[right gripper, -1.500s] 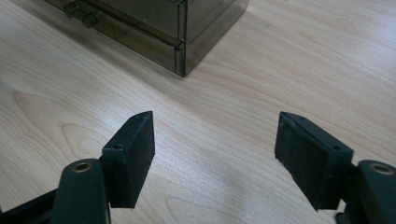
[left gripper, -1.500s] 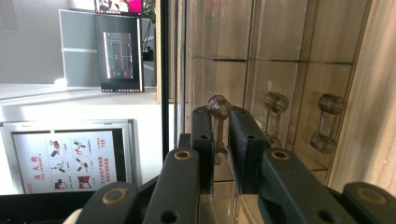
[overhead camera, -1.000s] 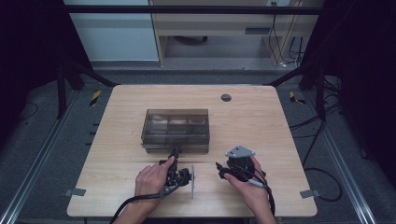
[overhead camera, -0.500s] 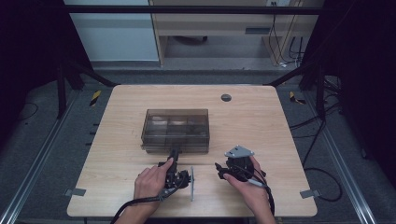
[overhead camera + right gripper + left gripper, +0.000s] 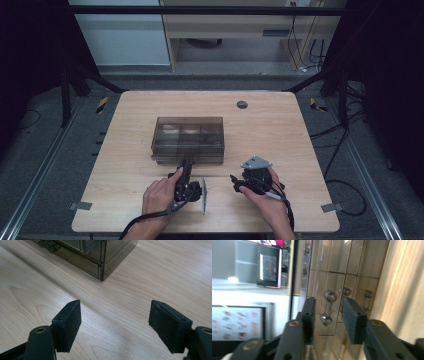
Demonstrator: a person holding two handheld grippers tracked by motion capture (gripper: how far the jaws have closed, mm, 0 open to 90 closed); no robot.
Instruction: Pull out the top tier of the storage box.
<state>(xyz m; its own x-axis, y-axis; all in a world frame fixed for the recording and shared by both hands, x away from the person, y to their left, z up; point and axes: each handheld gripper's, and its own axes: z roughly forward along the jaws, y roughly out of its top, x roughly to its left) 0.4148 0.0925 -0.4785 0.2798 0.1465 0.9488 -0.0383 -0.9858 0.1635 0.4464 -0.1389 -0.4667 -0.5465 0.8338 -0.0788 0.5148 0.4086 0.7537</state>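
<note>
A smoky clear plastic drawer box (image 5: 187, 136) stands mid-table. My left gripper (image 5: 187, 164), turned on its side, points at the box's front. In the left gripper view the left gripper (image 5: 329, 301) has its pads either side of a clear drawer handle (image 5: 327, 308) with metal ends. There is a gap on both sides of the handle, and the jaws have just been opening. My right gripper (image 5: 235, 183) rests low over the bare wood to the right of the box. In the right gripper view the right gripper (image 5: 115, 304) stands open with nothing between its pads.
The wooden table (image 5: 280, 125) has a round grommet hole (image 5: 242, 104) at the back. The box's near corner (image 5: 101, 267) lies ahead of the right gripper. Cables trail from both grippers toward the front edge. Dark floor and rails surround the table.
</note>
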